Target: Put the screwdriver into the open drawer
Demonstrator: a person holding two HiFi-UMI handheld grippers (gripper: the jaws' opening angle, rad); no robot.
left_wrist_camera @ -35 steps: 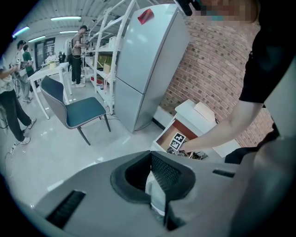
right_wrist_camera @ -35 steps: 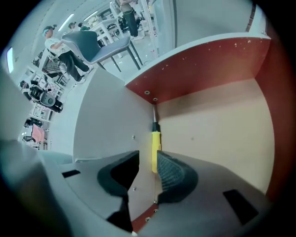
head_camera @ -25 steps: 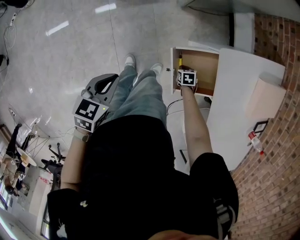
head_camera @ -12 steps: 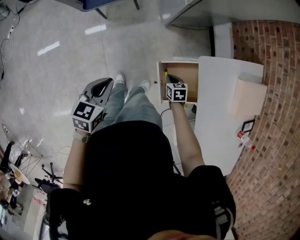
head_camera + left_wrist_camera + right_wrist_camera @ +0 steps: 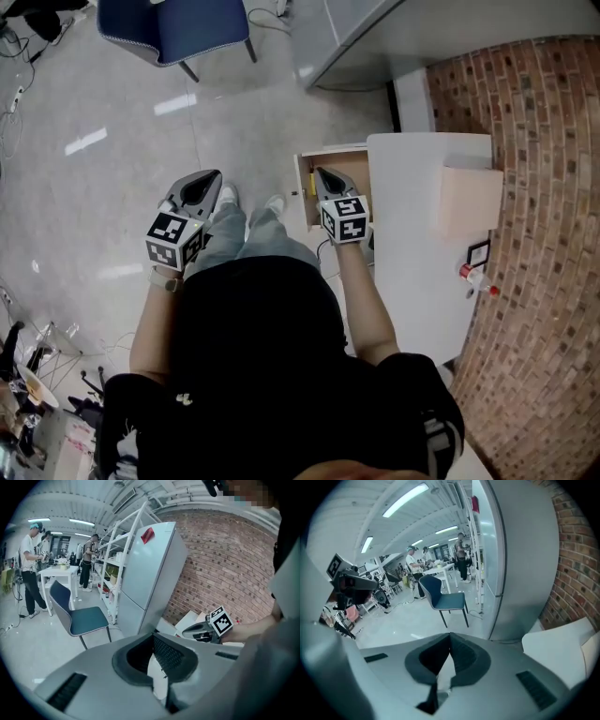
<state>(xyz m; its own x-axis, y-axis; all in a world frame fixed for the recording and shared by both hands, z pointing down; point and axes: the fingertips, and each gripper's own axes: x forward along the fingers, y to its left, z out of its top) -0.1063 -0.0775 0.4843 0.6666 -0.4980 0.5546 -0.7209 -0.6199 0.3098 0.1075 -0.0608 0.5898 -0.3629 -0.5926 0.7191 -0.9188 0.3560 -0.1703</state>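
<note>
My right claw (image 5: 324, 174) is pressed together with nothing between its pads. Its own view shows the two tips meeting over bare floor and a far-off chair, and no tool is caught there. The screwdriver (image 5: 312, 184) already lies inside the open drawer (image 5: 302, 195). From the head view I can make out only a thin yellow streak of it, tucked against the drawer's front panel; the rest is too small to read. That streak sits just to the left of my right claw's nose, and I judge it to be below the claw rather than level with it, since the right gripper view looks past the drawer altogether. Its long axis runs along the front panel — roughly parallel to the line my right claw points along, not across it. So if I had to take it up again, the jaws would have to come down on its left side and turn to close across the shaft. My left claw (image 5: 206, 178) is also shut and empty, and it hangs well apart over the floor on the far side of my legs — the right one is plainly the nearer. To my eye the placing is done, and whatever follows at the drawer falls to the right hand, beside the white cabinet top (image 5: 422, 244).
</note>
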